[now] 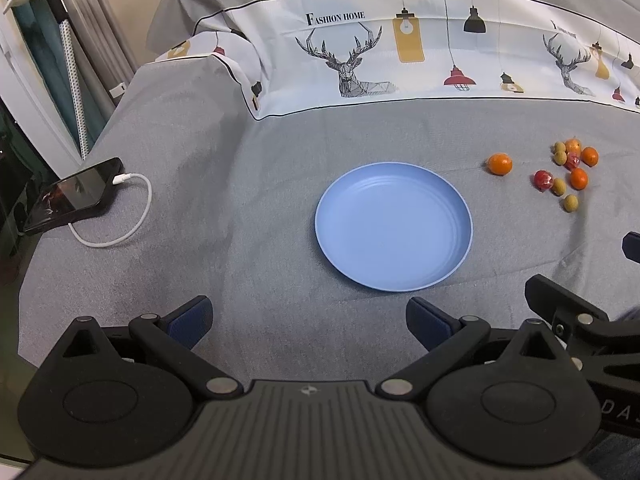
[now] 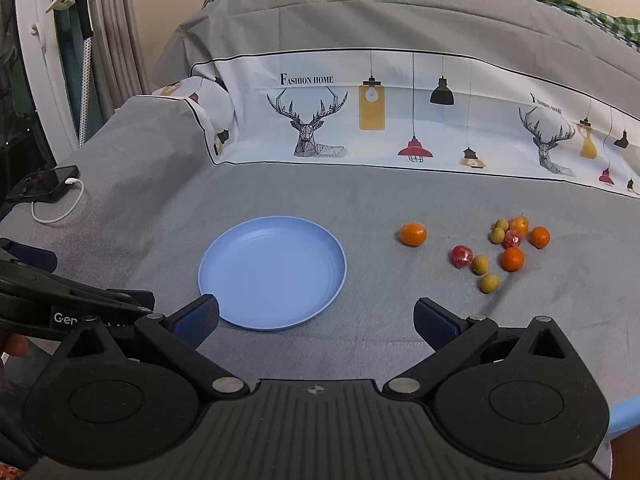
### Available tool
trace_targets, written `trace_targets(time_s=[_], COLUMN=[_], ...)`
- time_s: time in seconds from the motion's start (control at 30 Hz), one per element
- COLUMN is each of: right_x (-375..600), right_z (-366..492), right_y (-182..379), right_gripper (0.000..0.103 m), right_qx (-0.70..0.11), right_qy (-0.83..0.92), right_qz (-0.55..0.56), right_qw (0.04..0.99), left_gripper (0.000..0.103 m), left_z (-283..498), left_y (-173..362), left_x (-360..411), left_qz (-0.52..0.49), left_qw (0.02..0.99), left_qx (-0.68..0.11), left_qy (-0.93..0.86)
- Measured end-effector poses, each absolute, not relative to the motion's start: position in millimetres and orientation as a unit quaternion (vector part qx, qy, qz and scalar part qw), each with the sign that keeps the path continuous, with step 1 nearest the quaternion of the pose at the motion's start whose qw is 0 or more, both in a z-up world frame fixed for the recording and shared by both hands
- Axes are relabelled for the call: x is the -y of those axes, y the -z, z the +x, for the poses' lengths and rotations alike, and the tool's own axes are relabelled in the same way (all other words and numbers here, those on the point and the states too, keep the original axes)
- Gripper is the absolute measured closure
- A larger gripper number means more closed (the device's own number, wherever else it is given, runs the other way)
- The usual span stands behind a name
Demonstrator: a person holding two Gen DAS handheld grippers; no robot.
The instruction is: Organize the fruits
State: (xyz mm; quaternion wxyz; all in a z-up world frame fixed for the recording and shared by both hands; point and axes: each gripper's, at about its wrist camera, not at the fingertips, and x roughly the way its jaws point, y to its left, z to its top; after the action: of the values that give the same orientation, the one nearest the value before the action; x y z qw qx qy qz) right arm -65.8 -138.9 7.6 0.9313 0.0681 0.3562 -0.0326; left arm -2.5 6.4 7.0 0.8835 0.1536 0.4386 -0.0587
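Observation:
A blue plate (image 1: 394, 260) with nothing on it sits on the grey cloth; it also shows in the right wrist view (image 2: 272, 304). To its right lies a cluster of small fruits: an orange (image 1: 500, 164) (image 2: 413, 234) nearest the plate, more oranges (image 2: 513, 259), red wrapped fruits (image 2: 462, 256) and tan round fruits (image 2: 489, 283). My left gripper (image 1: 308, 322) is open and empty just in front of the plate. My right gripper (image 2: 316, 320) is open and empty, at the plate's near right edge, short of the fruits.
A black phone (image 1: 74, 196) (image 2: 42, 184) with a white charging cable (image 1: 132, 216) lies at the cloth's left edge. A patterned cloth band (image 1: 400, 52) rises behind. The right gripper's body (image 1: 580, 328) shows at the left wrist view's right edge.

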Motion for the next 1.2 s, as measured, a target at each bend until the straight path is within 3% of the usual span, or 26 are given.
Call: trace_targets(time_s=[0.87, 1.2], right_x=[145, 245], right_z=[-55, -33], right_y=[12, 72], right_gripper=[0.000, 0.000], right_qx=[-0.365, -0.356], right_qy=[0.018, 0.129], right_qz=[0.099, 0.130], right_qw=[0.926, 0.916], left_gripper=[0.000, 0.000], left_z=[11, 46], left_y=[7, 15], left_x=[-5, 34], left_qz=[0.156, 0.143], left_qw=[0.871, 0.859], left_qx=[-0.464, -0.488], left_qy=[0.048, 0.062])
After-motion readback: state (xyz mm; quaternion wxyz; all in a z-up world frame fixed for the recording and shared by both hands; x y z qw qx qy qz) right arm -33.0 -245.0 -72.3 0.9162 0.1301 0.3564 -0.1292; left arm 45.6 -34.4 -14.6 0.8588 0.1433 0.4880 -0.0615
